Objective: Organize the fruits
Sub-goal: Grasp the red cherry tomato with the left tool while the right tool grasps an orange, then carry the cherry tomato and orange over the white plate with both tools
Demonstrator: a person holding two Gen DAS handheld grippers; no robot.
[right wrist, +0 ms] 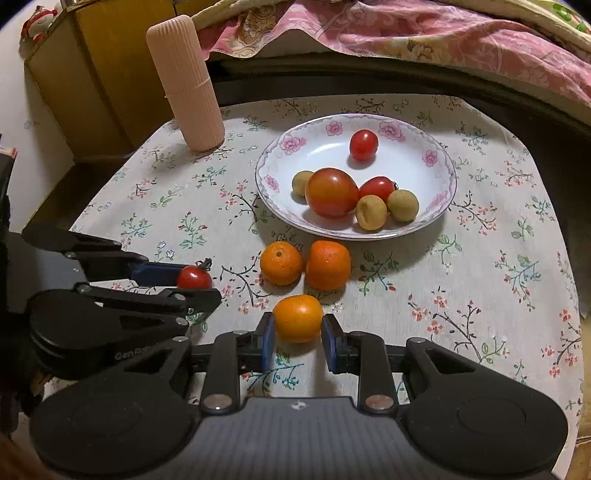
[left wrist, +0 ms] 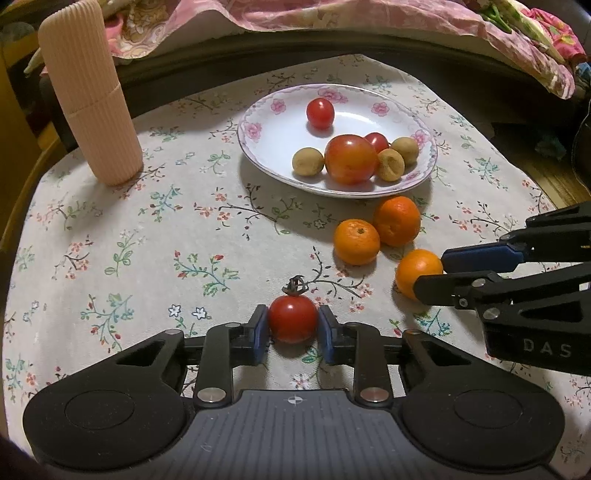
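Observation:
A small red cherry tomato (left wrist: 293, 318) with a dried stem sits between the blue pads of my left gripper (left wrist: 293, 325), which is shut on it just above the cloth; the right wrist view shows the same tomato (right wrist: 194, 277). My right gripper (right wrist: 298, 328) is shut on a mandarin (right wrist: 298, 318), with both pads touching its sides; the mandarin (left wrist: 417, 271) also shows in the left wrist view. Two more mandarins (right wrist: 281, 263) (right wrist: 328, 264) lie side by side beyond it. Behind them, a white flowered plate (right wrist: 436, 162) holds a big tomato (right wrist: 331, 192), two cherry tomatoes and three small tan fruits.
A tall ribbed pink container (left wrist: 90, 96) stands upright at the back left of the floral tablecloth (left wrist: 147, 240). A dark curved edge and pink bedding (right wrist: 406, 33) lie behind the table. A wooden cabinet (right wrist: 92, 74) stands at the far left.

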